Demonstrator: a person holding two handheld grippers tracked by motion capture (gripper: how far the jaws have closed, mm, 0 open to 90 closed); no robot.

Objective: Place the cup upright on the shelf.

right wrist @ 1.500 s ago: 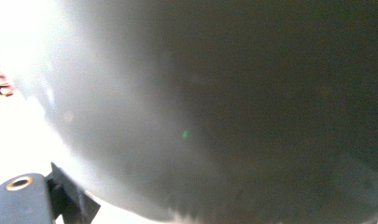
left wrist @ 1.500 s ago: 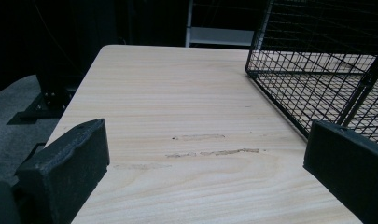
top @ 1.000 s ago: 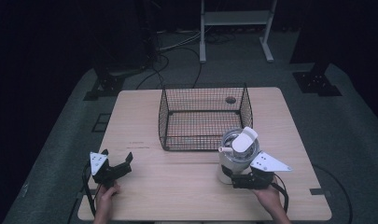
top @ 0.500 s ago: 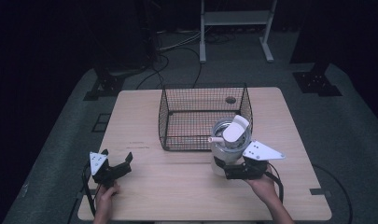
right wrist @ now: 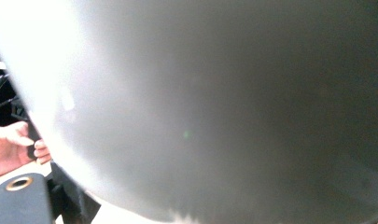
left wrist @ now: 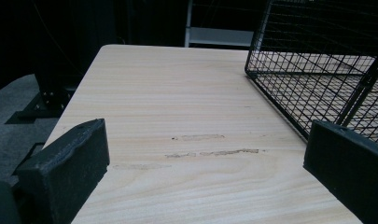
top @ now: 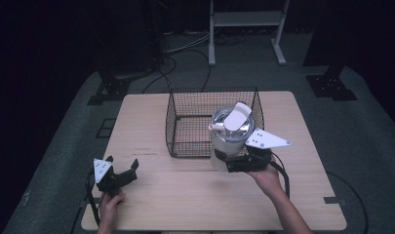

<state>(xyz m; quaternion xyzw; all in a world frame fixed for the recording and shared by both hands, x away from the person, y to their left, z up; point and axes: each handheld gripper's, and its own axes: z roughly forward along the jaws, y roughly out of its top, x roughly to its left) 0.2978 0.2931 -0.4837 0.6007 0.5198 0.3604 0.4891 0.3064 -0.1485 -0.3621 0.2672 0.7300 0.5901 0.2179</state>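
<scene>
A white kettle (top: 228, 140) with a silver rim and a raised white lid hangs tilted at the front right corner of the black wire basket (top: 186, 127). My right gripper (top: 230, 165) is shut on its lower body, held by a hand from the right. In the right gripper view the kettle's pale wall (right wrist: 224, 107) is very close and blurred. My left gripper (top: 122, 168) rests near the table's front left, open with nothing between its jaws. The left gripper view has it (left wrist: 205, 172) over bare wood, with the basket (left wrist: 317, 84) ahead on the right.
The light wooden table (top: 185, 200) has scuff marks (left wrist: 214, 151) ahead of the left gripper. A white metal rack (top: 245, 19) and cables lie on the dark floor behind. Dark stand bases (top: 330, 85) sit by the far corners. A hand (right wrist: 14, 147) shows beyond the kettle.
My right gripper has carried the kettle up, to the left and towards the basket's front right corner. The left gripper has stayed put.
</scene>
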